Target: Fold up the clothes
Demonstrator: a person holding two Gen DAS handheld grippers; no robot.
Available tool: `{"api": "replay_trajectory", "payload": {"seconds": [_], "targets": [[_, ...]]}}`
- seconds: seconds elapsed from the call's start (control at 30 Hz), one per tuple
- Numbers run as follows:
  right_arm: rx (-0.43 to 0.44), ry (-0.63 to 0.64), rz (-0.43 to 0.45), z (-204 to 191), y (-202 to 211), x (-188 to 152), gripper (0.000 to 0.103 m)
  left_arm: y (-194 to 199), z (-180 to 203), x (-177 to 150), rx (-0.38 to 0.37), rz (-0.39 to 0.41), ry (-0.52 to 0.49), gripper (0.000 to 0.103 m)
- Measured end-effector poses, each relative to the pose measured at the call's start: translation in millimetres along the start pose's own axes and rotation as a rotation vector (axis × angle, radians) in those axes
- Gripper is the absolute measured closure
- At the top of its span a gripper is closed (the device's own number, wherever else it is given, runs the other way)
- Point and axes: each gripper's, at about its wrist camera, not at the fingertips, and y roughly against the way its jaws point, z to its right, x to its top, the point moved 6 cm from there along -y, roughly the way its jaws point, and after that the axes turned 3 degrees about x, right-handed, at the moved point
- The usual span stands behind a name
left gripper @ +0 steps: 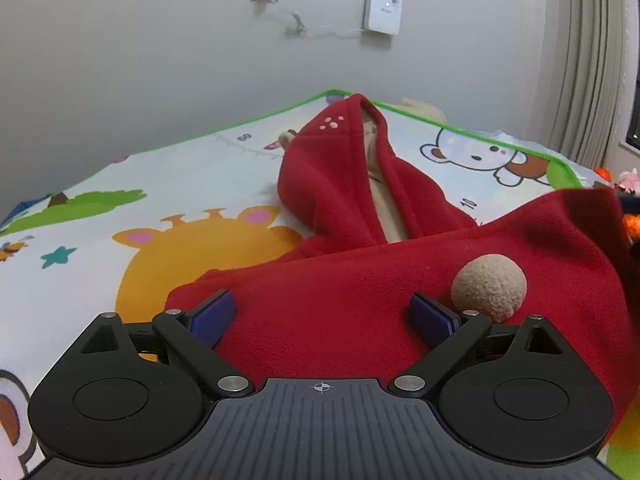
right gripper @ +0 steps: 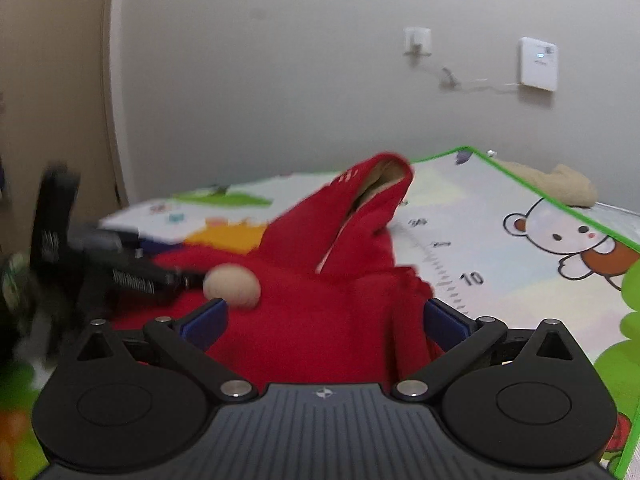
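Note:
A red fleece hooded garment (left gripper: 340,280) with a beige lining and a beige pompom (left gripper: 489,288) lies on the cartoon play mat (left gripper: 120,208). Its hood (left gripper: 344,152) stands up toward the far edge. My left gripper (left gripper: 323,312) is open, its blue pads wide apart over the garment's near fold, pompom by the right pad. In the right wrist view the garment (right gripper: 320,320) lies between the pads of my open right gripper (right gripper: 326,314), with the pompom (right gripper: 232,286) by the left pad. The left gripper shows blurred at the left there (right gripper: 80,264).
The mat (right gripper: 520,272) has a green border and ends near a grey wall. A beige cloth (right gripper: 560,188) lies past the mat's far corner. Wall socket and white box with cable hang above. Curtain and small toys (left gripper: 628,188) are at the right.

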Motion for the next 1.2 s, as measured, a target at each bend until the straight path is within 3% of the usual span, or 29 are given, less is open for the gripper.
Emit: {"api": "replay_trajectory", "payload": {"seconds": [0.1,0.2,0.27,0.37,0.47,0.5,0.6,0.7,0.8,1.1,1.2], "targets": [[-0.073,0.051,-0.012,0.7,-17.2,-2.7,0.0,-1.1,-3.8,0.2,-0.007,-0.009,0.023,0.005],[-0.224,0.08,0.026,9.3,-22.7,6.4,0.0,-2.1,-7.5,0.1,-0.011,-0.016,0.047,0.005],[-0.213,0.073,0.108,7.7,-6.5,20.8,0.0,-2.4,-9.1,0.0,-0.013,-0.019,0.057,0.005],[-0.032,0.095,0.151,-11.8,18.4,34.2,0.0,-3.0,-9.4,0.1,-0.013,-0.021,0.06,0.005],[0.121,0.209,0.101,-39.5,25.0,26.1,0.0,-4.3,-10.4,0.4,-0.012,-0.027,0.069,0.005],[0.133,0.235,0.076,-43.8,21.9,20.7,0.0,-4.6,-11.2,0.4,-0.012,-0.029,0.075,0.005],[0.079,0.255,-0.027,-38.2,-2.6,1.3,0.0,-5.2,-14.3,0.0,-0.013,-0.034,0.096,0.005],[-0.003,0.135,-0.116,-5.7,-35.2,-15.4,0.0,-5.6,-17.4,-0.5,-0.015,-0.036,0.117,0.005],[0.058,-0.035,-0.086,20.0,-45.7,-21.2,0.0,-6.8,-23.3,-1.0,-0.024,-0.045,0.157,0.005],[0.064,-0.048,-0.044,23.2,-49.5,-28.2,0.0,-6.5,-30.5,-1.0,-0.036,-0.045,0.218,0.005],[0.05,-0.052,-0.049,22.4,-47.6,-28.3,0.0,9.6,-34.6,3.3,-0.031,-0.059,0.291,0.005]]}}
